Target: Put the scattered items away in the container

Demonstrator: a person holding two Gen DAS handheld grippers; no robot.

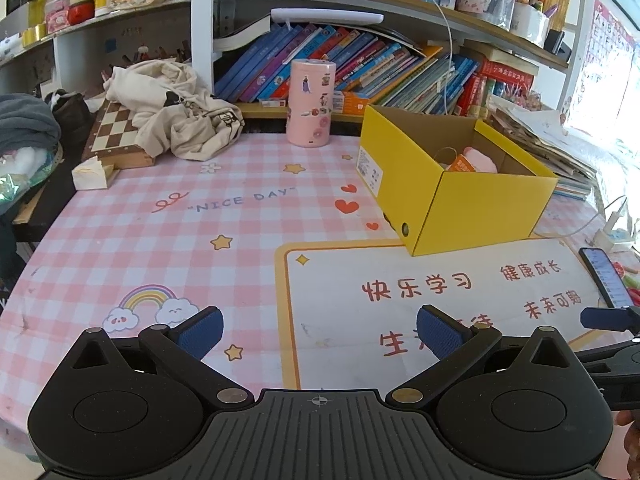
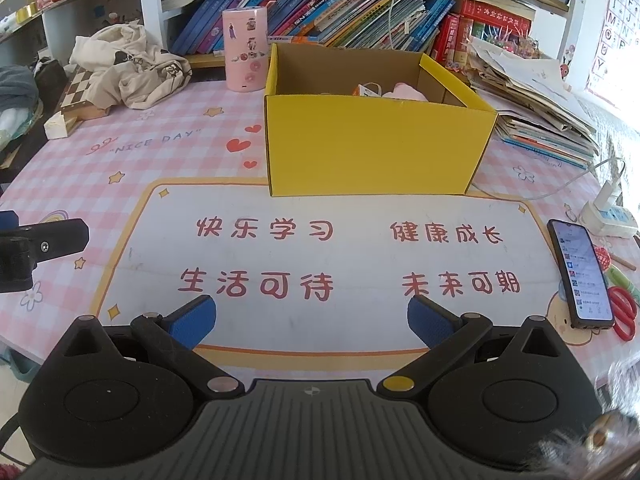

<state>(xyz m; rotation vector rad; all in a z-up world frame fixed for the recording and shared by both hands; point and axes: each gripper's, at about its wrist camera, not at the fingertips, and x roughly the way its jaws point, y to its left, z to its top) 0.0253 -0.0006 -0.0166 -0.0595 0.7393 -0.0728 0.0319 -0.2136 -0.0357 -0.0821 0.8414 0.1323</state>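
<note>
A yellow cardboard box point(image 1: 472, 196) point(image 2: 376, 140) stands open on the desk at the far edge of the white mat. Inside it lie a pink soft item point(image 1: 482, 159) point(image 2: 406, 91) and an orange packet point(image 1: 462, 165) point(image 2: 366, 90). My left gripper point(image 1: 320, 334) is open and empty, low over the desk left of the box. My right gripper point(image 2: 312, 318) is open and empty over the white mat, in front of the box. Part of the right gripper shows at the right edge of the left wrist view point(image 1: 608, 318), and part of the left gripper at the left edge of the right wrist view point(image 2: 40, 240).
A pink cylinder point(image 1: 311, 103) point(image 2: 245, 48) stands behind the box. A chessboard point(image 1: 114, 132) under a cream cloth point(image 1: 180, 108) lies far left. A phone point(image 2: 580, 270), red scissors point(image 2: 624, 316) and a power strip point(image 2: 610, 218) lie at the right. Stacked papers point(image 2: 540, 92) flank the box.
</note>
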